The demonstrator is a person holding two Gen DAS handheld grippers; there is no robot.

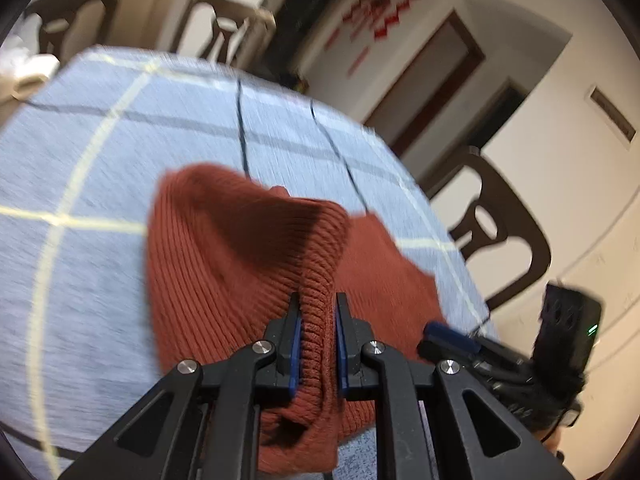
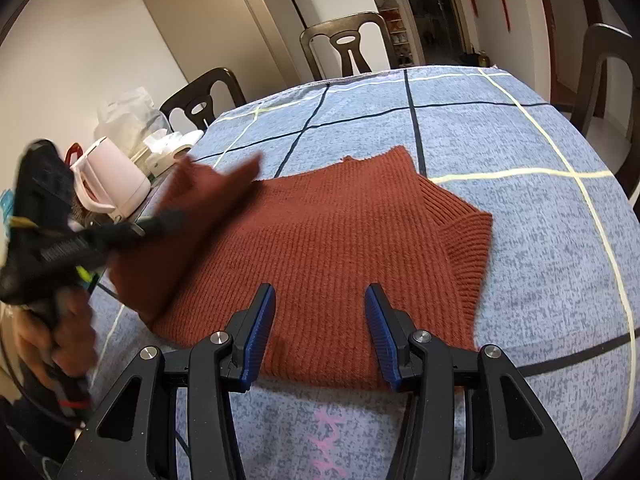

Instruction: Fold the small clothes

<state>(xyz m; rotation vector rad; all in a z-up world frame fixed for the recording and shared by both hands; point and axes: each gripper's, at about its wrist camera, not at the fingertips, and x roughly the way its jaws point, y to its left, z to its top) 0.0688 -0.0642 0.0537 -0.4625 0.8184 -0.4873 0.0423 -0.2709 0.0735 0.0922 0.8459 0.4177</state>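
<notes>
A rust-red ribbed knit garment [image 2: 320, 248] lies on the blue checked tablecloth [image 2: 520, 240]. My left gripper [image 1: 318, 304] is shut on a bunched edge of the knit [image 1: 248, 248] and lifts it off the table. In the right wrist view that gripper [image 2: 160, 220] shows at the left, blurred, holding the raised left part of the garment. My right gripper [image 2: 320, 300] is open and empty, just above the garment's near edge. It shows in the left wrist view [image 1: 452, 336] at the lower right.
A pink kettle [image 2: 112, 184], tissues and a plastic bag [image 2: 128, 116] stand at the table's left side. Dark chairs [image 2: 348, 48] surround the table. The tablecloth [image 1: 80, 168] spreads wide beyond the garment. A chair [image 1: 492, 232] stands by the right edge.
</notes>
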